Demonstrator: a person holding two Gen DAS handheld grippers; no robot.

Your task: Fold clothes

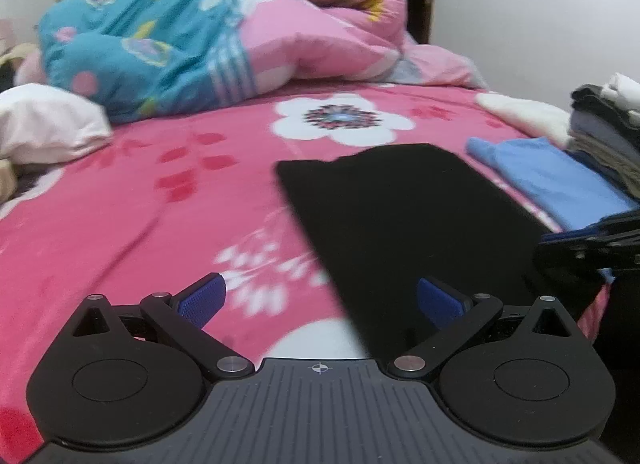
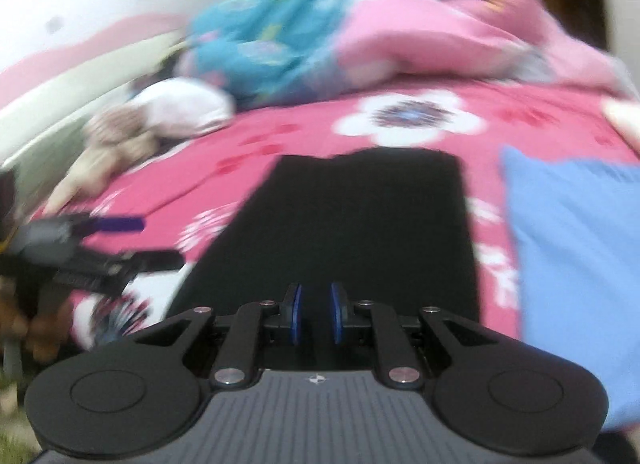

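A black garment [image 1: 384,216] lies flat in a long rectangle on the pink floral bedsheet [image 1: 160,192]. My left gripper [image 1: 320,300] hangs just above the sheet at the garment's near left edge. It is open wide, with one blue pad over the sheet and the other over the black cloth, and nothing is pinched. My right gripper [image 2: 317,314] hovers at the near end of the same black garment [image 2: 360,224]. Its blue pads stand a narrow gap apart over the dark cloth, and whether cloth is pinched between them is unclear. The right gripper [image 1: 592,244] also shows at the garment's right edge.
A folded blue garment [image 1: 552,180] lies right of the black one, beside a stack of folded clothes [image 1: 608,136]. A bunched pink and teal quilt [image 1: 208,36] fills the far end of the bed. White and beige crumpled clothes [image 1: 44,124] sit at the left.
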